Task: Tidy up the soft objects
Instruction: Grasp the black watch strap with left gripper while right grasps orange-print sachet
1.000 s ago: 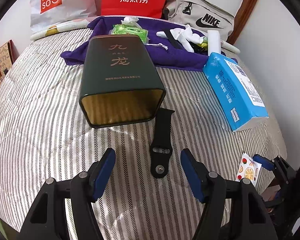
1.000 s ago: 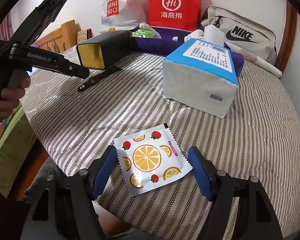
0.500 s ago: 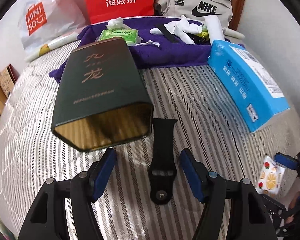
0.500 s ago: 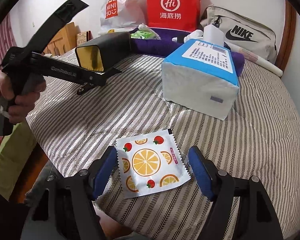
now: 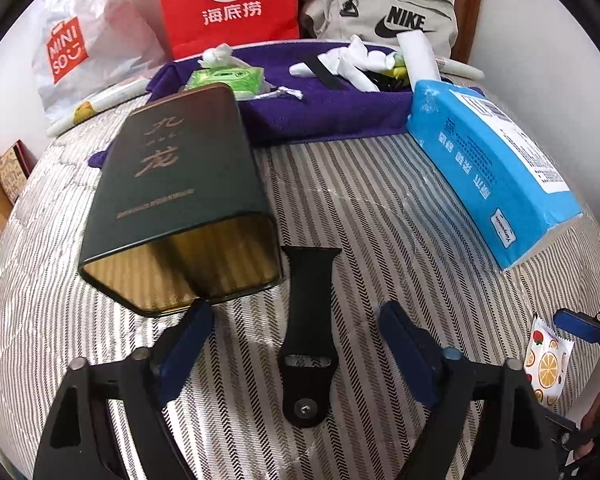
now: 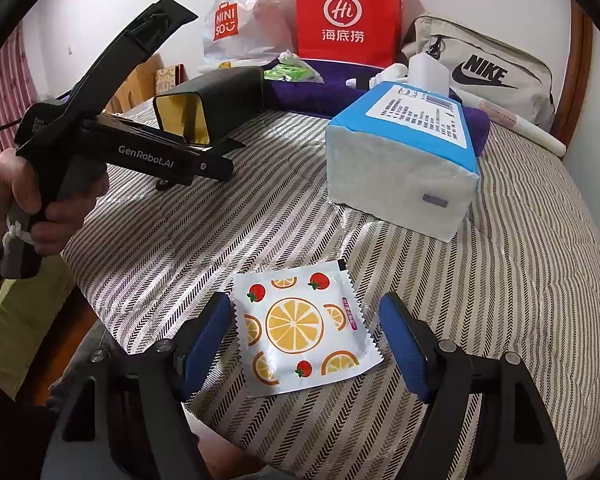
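On the striped bed (image 5: pixel 380 208), we find the black strap (image 5: pixel 309 332) lying just right of the open tin (image 5: pixel 180 216), between the left gripper (image 5: pixel 296 336) jaws, which have just been opening and stand released. The right gripper (image 6: pixel 304 336) is likewise released around the fruit-print sachet (image 6: pixel 300 324) at the near edge. We judge the left should descend squarely and pinch the strap mid-length, keeping clear of the tin.
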